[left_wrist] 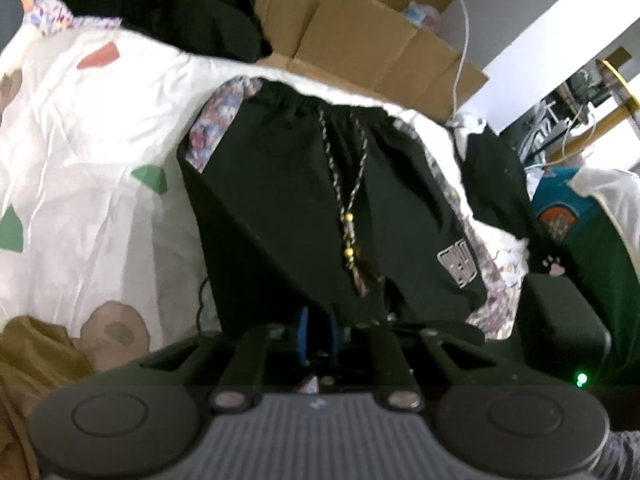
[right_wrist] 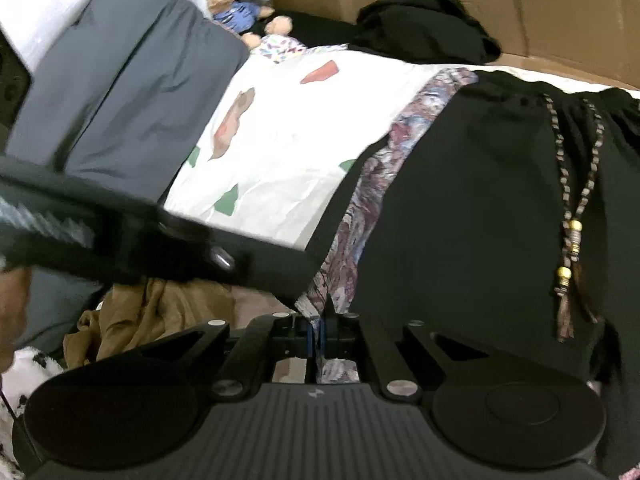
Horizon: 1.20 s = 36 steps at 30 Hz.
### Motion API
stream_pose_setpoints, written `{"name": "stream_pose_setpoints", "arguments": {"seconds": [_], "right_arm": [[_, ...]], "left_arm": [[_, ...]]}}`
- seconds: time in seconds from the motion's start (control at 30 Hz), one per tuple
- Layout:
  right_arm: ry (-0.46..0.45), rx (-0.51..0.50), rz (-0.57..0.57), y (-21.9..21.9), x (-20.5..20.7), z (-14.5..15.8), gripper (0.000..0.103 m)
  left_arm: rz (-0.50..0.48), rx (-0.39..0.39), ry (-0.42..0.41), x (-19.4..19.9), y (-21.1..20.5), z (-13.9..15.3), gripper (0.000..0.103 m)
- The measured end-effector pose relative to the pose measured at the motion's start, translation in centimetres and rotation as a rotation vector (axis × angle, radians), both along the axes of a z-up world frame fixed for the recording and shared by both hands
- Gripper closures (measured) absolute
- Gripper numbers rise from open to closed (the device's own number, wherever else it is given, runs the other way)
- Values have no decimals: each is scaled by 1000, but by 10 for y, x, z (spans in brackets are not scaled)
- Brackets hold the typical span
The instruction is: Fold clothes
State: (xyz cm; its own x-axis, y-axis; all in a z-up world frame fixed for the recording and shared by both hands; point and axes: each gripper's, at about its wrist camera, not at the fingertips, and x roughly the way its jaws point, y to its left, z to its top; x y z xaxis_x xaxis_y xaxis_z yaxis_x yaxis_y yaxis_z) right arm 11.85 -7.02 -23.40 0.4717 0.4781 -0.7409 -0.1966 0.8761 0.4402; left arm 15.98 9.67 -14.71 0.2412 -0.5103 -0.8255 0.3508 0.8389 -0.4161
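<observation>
Black shorts (left_wrist: 288, 200) with patterned side stripes and a beaded drawstring (left_wrist: 348, 216) lie on a white printed sheet (left_wrist: 88, 128). My left gripper (left_wrist: 320, 330) is shut on the shorts' lower hem, with the cloth draped over its blue pads. In the right wrist view the shorts (right_wrist: 460, 208) fill the right side. My right gripper (right_wrist: 319, 334) is shut on the patterned side stripe (right_wrist: 348, 248) at the hem. The left gripper's body (right_wrist: 120, 240) crosses the left of that view.
Cardboard boxes (left_wrist: 360, 32) line the far edge, with a black garment (left_wrist: 200, 16) heaped against them. A brown garment (right_wrist: 152, 312) lies at the near left. A grey pillow (right_wrist: 120, 92) and a stuffed toy (right_wrist: 240, 12) sit at the far left. More clothes (left_wrist: 580, 240) lie at the right.
</observation>
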Motion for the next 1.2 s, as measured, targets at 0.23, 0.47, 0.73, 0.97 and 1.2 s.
{"name": "stream_pose_setpoints", "arguments": {"seconds": [0.23, 0.47, 0.73, 0.97, 1.2], "right_arm": [[-5, 14, -83, -42, -12, 12, 100], [-19, 0, -148, -81, -19, 21, 100], [12, 52, -337, -137, -26, 19, 100], [-2, 77, -454, -190, -35, 26, 100], [-7, 83, -514, -230, -49, 24, 100]], "left_arm": [[82, 17, 38, -3, -4, -13, 78], [184, 79, 124, -6, -10, -47, 76], [202, 120, 195, -16, -32, -74, 69], [134, 167, 223, -31, -65, -89, 60], [153, 167, 277, -38, -78, -110, 60]]}}
